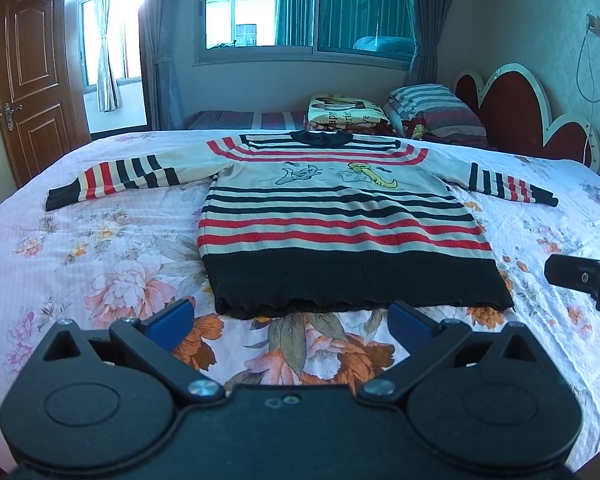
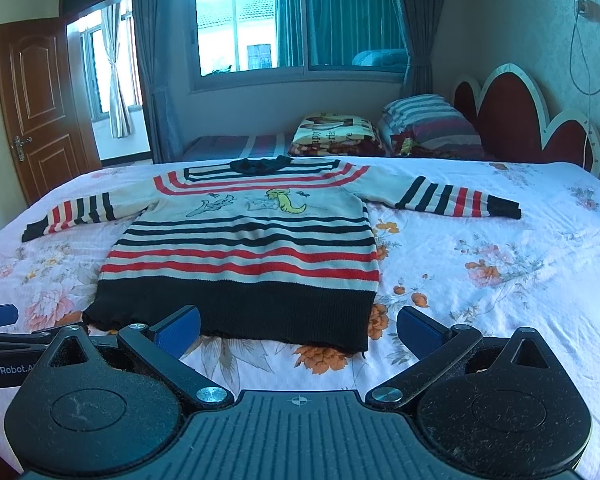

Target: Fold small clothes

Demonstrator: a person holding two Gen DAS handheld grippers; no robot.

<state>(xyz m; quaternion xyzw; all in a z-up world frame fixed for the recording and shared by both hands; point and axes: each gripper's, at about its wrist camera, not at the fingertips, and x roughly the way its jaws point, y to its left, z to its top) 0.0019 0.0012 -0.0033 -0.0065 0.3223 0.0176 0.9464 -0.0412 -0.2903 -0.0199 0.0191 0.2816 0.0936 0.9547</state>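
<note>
A striped sweater lies flat on a floral bed sheet, sleeves spread toward 9 and 3 o'clock, its dark hem nearest the cameras. The left gripper hovers at 6 o'clock of the hem, blue fingers spread wide, holding nothing. The right gripper hangs near the hem's right corner, fingers likewise wide and empty. Striped pillows rest at 12 o'clock.
</note>
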